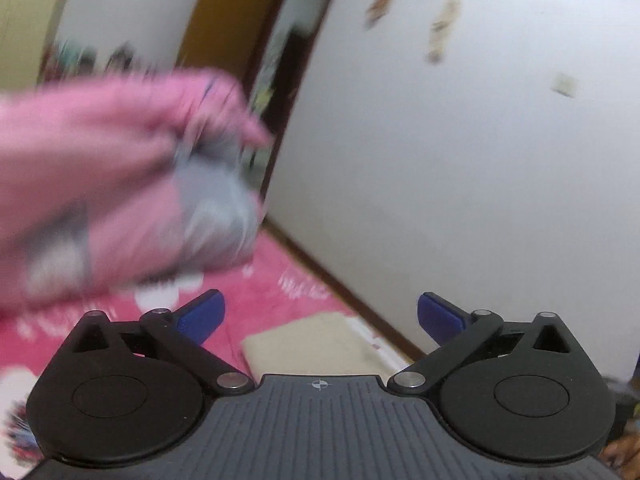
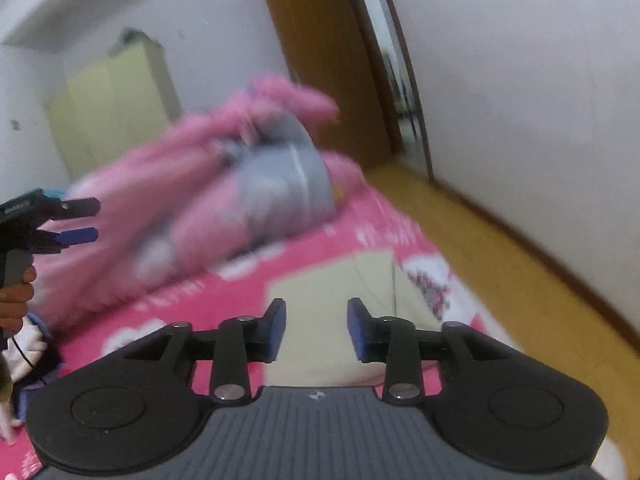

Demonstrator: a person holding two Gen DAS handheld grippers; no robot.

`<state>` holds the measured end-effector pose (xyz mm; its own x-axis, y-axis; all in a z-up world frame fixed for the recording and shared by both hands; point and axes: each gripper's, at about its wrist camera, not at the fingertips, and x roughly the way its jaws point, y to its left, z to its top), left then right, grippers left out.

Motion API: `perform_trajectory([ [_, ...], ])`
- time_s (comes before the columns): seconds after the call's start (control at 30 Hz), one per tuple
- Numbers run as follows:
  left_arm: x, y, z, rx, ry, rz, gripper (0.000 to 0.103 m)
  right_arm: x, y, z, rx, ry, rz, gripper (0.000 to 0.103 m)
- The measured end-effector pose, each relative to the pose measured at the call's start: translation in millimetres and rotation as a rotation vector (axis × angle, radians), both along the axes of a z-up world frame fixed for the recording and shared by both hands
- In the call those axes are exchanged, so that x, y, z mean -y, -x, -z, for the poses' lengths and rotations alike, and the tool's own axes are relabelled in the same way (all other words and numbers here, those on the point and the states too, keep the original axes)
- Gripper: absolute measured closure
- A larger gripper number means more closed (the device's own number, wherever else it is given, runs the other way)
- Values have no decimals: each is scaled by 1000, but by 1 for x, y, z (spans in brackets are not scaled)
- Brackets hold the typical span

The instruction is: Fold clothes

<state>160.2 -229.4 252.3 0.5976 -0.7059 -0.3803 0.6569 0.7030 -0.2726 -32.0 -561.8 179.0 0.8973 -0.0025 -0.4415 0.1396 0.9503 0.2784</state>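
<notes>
While the pink fleecy garment with a grey panel (image 2: 224,188) shows only as a motion-blurred mass just above the bright pink printed bedspread (image 2: 360,248), whether it is airborne or already touching the bed cannot be told. The left gripper (image 1: 320,316) stands wide with nothing between its blue pads, and the right gripper (image 2: 316,328) is partly parted and likewise empty. So neither holds the cloth. In the right wrist view the left gripper appears at the left edge, carried by a hand (image 2: 14,296), beside the garment and clear of it. A flat cream folded cloth (image 2: 340,292) lies on the bedspread nearer the cameras. The step in hand seems to be laying the garment out. To do it well, I would let it settle fully, then find two matching corners or shoulder seams, pinch only one layer at each, and draw it flat and square before making any fold, keeping clear of the cream piece.
</notes>
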Motion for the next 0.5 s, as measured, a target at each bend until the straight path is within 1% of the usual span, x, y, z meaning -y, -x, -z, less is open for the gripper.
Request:
perform_trajectory([
  [0.03,-6,21,-16,36,-11,6,0,-7,20,-14,28,14,-6,57],
  [0.1,-16,59,-36,76,-43,20,0,-22,55,-35,65,33,-21,55],
  [0.17,-22,90,-41,82,-76,27,0,-37,82,-45,82,38,-27,45],
  [0.2,-23,103,-38,67,-98,24,0,-44,93,-46,86,44,-24,35],
  [0.23,-24,111,-30,46,-113,19,0,-52,102,-46,88,53,-16,28],
  [0.3,-27,128,-7,3,-128,0,0,-68,116,-37,91,75,11,23],
  [0.37,-28,138,22,-8,-148,-40,0,-83,124,-23,88,79,40,18],
  [0.43,-28,148,55,13,-186,-136,0,-97,127,-5,80,71,72,9],
  [0.5,-25,155,86,36,-240,-243,0,-112,128,11,67,91,112,5],
])
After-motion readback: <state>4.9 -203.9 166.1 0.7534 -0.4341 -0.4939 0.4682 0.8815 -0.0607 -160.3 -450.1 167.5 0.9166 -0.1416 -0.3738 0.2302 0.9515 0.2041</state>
